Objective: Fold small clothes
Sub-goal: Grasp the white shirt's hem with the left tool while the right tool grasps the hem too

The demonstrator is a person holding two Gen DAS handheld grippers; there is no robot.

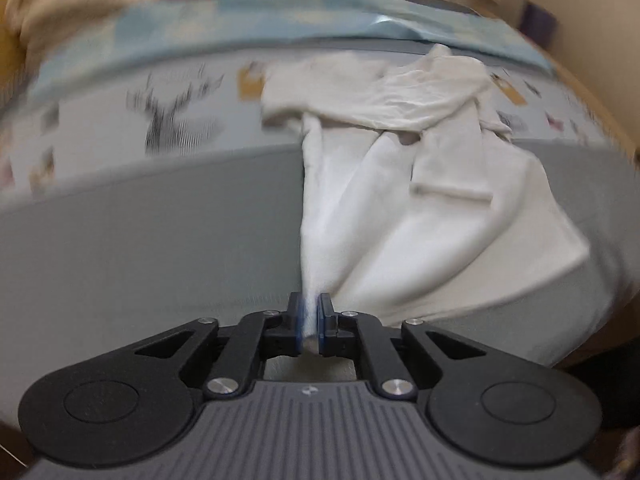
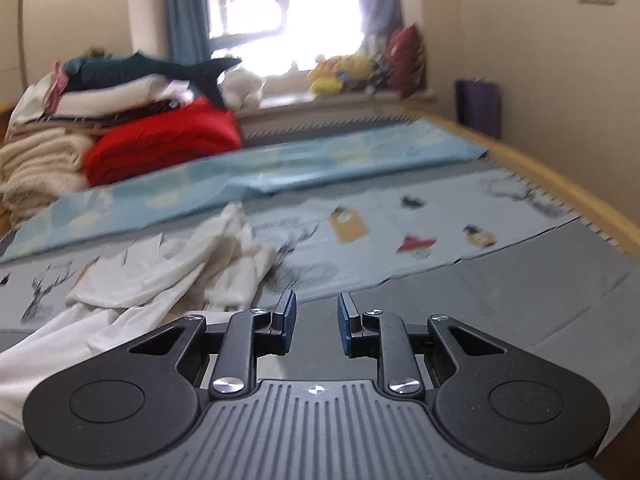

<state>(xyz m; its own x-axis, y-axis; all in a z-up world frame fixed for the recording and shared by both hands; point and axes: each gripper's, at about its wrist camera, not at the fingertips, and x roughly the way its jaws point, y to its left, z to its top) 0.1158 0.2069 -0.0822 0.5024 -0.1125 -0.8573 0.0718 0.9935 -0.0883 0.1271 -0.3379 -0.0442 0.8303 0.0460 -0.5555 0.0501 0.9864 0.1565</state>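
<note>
1. No brand or readable writing shows anywhere; the pale printed cotton sheet carries only small pictures, such as a sketched deer and an orange tag shape, and they are blurred.
2. The small white cotton garment lies on the bed, half on the plain grey bed cover and half on the printed sheet. Its long axis runs from the near edge of the bed toward the far edge, and one corner is drawn into a narrow point at the near end.
3. The left tongs are clenched on that drawn corner, with white fabric between the blue pads.
4. The right tongs are released, with nothing between them, above the grey cover just beside the garment.
5. The garment is thin, creased and crumpled at its far end. A soft red folded blanket lies near the far left corner of the bed.
</note>
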